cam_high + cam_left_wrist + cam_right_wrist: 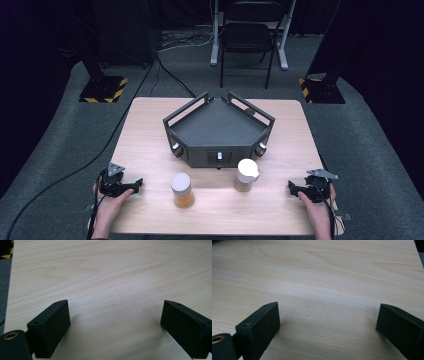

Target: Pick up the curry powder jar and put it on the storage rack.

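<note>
Left hand-held gripper rests on the bench near its front left corner, jaws spread, nothing btwn them. Right hand-held gripper sits at front right, jaws also spread w/ bare wood btwn. Orange-filled jar stands upright btwn the two, nearer the left one. White-lidded jar stands nearer the right one. Dark tray sits behind both jars, mid-bench.

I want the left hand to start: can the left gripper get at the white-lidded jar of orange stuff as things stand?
Probably yes. The left gripper rests open on the table, and only bare wood lies between it and the jar. The tray stands farther back, out of that path.
</note>
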Action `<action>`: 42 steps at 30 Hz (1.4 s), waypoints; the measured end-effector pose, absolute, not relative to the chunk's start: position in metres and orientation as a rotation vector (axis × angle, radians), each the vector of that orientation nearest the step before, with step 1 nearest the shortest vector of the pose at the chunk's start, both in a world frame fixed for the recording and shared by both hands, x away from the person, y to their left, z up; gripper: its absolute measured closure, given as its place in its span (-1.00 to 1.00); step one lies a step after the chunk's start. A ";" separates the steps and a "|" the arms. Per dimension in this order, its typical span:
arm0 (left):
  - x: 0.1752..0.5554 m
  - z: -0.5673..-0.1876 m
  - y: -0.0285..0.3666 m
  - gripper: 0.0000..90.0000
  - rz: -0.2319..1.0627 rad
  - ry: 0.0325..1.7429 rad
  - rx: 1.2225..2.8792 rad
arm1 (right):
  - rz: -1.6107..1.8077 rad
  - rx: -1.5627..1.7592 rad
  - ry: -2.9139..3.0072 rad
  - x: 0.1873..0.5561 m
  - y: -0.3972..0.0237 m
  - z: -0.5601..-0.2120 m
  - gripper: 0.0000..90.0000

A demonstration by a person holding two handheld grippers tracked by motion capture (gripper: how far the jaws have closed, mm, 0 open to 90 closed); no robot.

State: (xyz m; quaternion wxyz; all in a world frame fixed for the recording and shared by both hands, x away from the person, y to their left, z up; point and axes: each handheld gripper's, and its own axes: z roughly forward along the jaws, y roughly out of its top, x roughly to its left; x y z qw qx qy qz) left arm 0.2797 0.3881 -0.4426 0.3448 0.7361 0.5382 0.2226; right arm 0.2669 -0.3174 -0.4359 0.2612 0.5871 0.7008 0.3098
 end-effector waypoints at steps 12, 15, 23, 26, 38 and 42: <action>0.273 -0.440 0.410 -0.81 0.449 1.296 1.778 | 0.839 1.588 1.899 0.267 -0.318 -0.436 -0.92; 0.270 -0.436 0.409 -0.81 0.449 1.262 1.773 | 0.839 1.587 1.900 0.267 -0.318 -0.436 -0.91; 0.266 -0.429 0.406 -0.81 0.448 1.164 1.777 | 0.839 1.588 1.900 0.267 -0.318 -0.436 -0.92; 0.260 -0.424 0.402 -0.81 0.466 1.125 1.762 | 0.839 1.588 1.900 0.267 -0.318 -0.436 -0.92; 0.249 -0.406 0.389 -0.79 0.496 1.049 1.769 | 0.839 1.588 1.899 0.267 -0.318 -0.436 -0.92; 0.243 -0.403 0.386 -0.79 0.514 1.010 1.753 | 0.839 1.588 1.899 0.267 -0.318 -0.436 -0.92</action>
